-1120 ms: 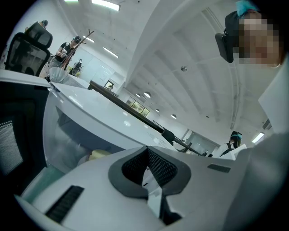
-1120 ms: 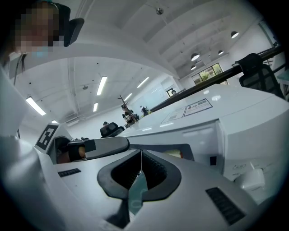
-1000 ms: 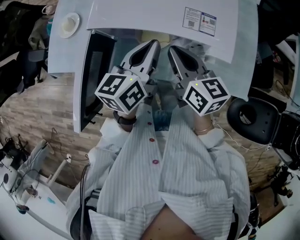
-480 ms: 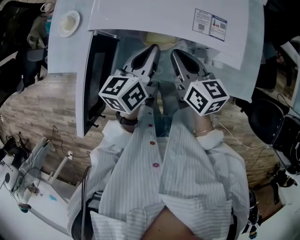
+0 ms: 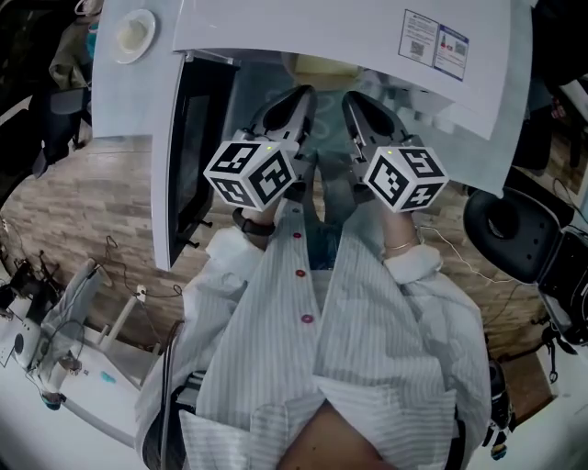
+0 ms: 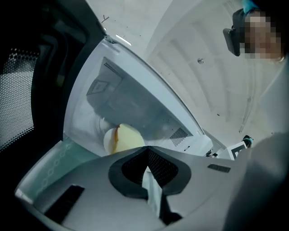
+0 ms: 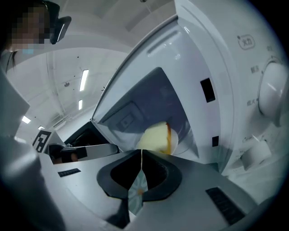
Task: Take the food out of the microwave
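The white microwave [image 5: 322,27] stands with its door [image 5: 188,156] swung open to the left. Inside the cavity lies the food [image 5: 322,64], a pale yellow rounded piece on a white plate, also seen as the food [image 6: 124,137] and the food [image 7: 158,137]. My left gripper [image 5: 299,92] and right gripper [image 5: 354,96] are side by side at the mouth of the cavity, pointing in at the food and short of it. The left gripper [image 6: 146,148] is shut with nothing in it. The right gripper [image 7: 141,151] also has its tips together and holds nothing.
A small white dish [image 5: 133,35] sits on the surface left of the microwave. The control dial [image 7: 273,92] is on the microwave's right panel. A black office chair [image 5: 510,229] stands at the right, and cables and white equipment [image 5: 46,340] lie on the wooden floor at lower left.
Both grippers have sunk in front of the open cavity, still shut. The food at the back of the cavity has come into the head view.
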